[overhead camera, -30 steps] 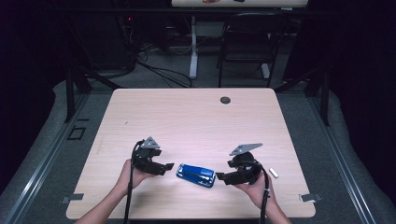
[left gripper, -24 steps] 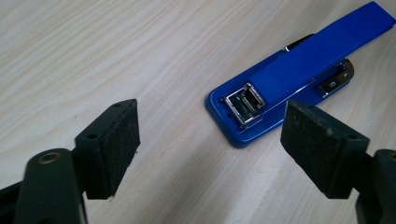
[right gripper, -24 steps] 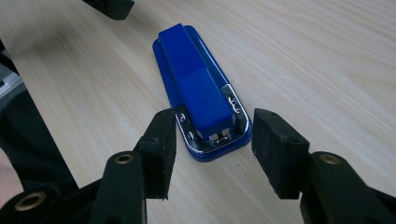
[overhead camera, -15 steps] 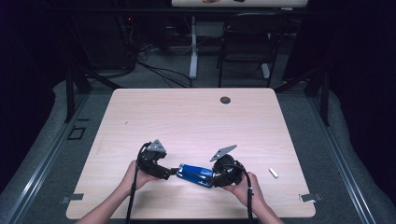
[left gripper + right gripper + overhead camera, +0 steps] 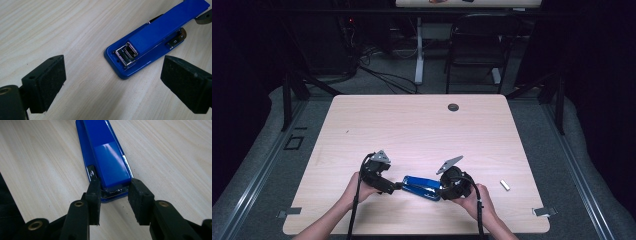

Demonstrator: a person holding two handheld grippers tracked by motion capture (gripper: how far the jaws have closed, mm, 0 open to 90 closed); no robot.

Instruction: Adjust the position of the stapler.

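Observation:
A blue stapler (image 5: pixel 422 186) lies flat on the wooden table (image 5: pixel 422 130) near its front edge, between my two grippers. My left gripper (image 5: pixel 395 187) is at the stapler's left end. In the left gripper view its jaws (image 5: pixel 113 85) have just been opening and stand wide apart, with the stapler's metal front end (image 5: pixel 126 52) just ahead of them and untouched. My right gripper (image 5: pixel 441 190) is at the stapler's right end. Its jaws (image 5: pixel 115 197) have just been closing, and both pads now touch the sides of the stapler's rear end (image 5: pixel 107 157).
A small white piece (image 5: pixel 505 185) lies on the table to the right of my right hand. A dark round grommet (image 5: pixel 453 107) sits near the far edge. A black chair (image 5: pixel 477 45) stands behind the table.
My right gripper has moved left up to the stapler's right end, and its jaws now flank it. The left hand has stayed about where it was.

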